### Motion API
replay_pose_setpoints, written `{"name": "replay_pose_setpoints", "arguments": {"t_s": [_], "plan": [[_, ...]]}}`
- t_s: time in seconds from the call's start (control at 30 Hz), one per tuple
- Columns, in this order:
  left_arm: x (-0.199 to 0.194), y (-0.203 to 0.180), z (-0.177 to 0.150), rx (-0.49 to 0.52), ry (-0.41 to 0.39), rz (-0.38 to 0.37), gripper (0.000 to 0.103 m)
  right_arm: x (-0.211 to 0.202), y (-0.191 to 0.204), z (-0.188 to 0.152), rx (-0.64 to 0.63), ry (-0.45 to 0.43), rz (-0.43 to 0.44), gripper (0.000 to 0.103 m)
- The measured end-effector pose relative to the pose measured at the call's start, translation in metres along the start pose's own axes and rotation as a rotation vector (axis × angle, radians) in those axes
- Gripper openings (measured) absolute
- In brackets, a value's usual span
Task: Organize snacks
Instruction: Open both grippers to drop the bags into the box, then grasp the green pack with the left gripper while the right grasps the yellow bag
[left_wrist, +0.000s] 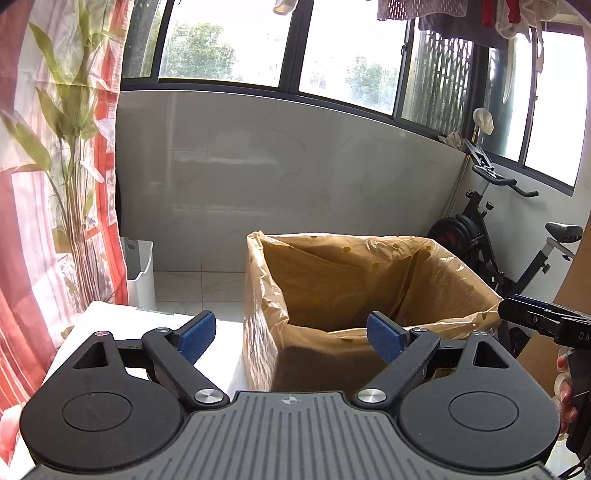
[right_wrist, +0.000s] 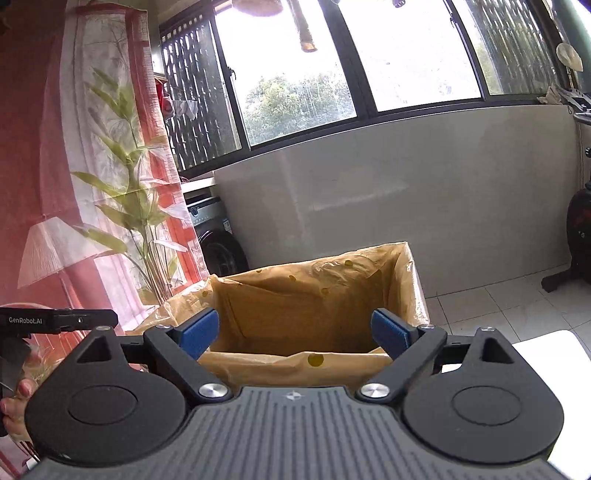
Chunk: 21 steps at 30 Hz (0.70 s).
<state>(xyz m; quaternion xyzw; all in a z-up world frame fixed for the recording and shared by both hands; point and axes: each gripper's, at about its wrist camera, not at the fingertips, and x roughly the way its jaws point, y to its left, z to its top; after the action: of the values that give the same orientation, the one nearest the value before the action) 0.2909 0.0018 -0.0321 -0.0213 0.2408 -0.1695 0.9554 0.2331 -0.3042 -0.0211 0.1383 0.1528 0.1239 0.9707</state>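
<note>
A cardboard box lined with a tan plastic bag stands open just ahead of both grippers; it also shows in the right wrist view. Its inside bottom is hidden. No snacks are in view. My left gripper is open and empty, its blue pads wide apart before the box's near rim. My right gripper is open and empty, facing the box's near rim. The right gripper's side shows at the right edge of the left wrist view; the left gripper's side shows at the left edge of the right wrist view.
A white table surface lies under the left gripper and beside the box. A red bamboo-print curtain hangs at left. A white bin stands on the tiled floor. An exercise bike stands at right. A washing machine sits behind.
</note>
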Motion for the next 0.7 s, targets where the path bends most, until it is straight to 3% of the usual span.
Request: {"name": "replay_pose_setpoints", "arguments": {"t_s": [0.2,0.43,0.57,0.7], "plan": [[-0.004,0.022,-0.035,-0.02,0.062,0.018,0.091,-0.006,0.012,-0.037,-0.088,0.076,-0.019,0.093],[0.012,0.037,-0.072,-0.077,0.143,-0.006,0.091,0.02,0.017,-0.093,-0.209,0.243,-0.064,0.092],[0.025,0.037,-0.089,-0.061,0.187,-0.006,0.091,0.03,0.009,-0.114,-0.188,0.339,-0.084,0.092],[0.036,0.029,-0.105,-0.022,0.233,-0.045,0.091,0.027,0.009,-0.127,-0.178,0.369,-0.091,0.092]]}}
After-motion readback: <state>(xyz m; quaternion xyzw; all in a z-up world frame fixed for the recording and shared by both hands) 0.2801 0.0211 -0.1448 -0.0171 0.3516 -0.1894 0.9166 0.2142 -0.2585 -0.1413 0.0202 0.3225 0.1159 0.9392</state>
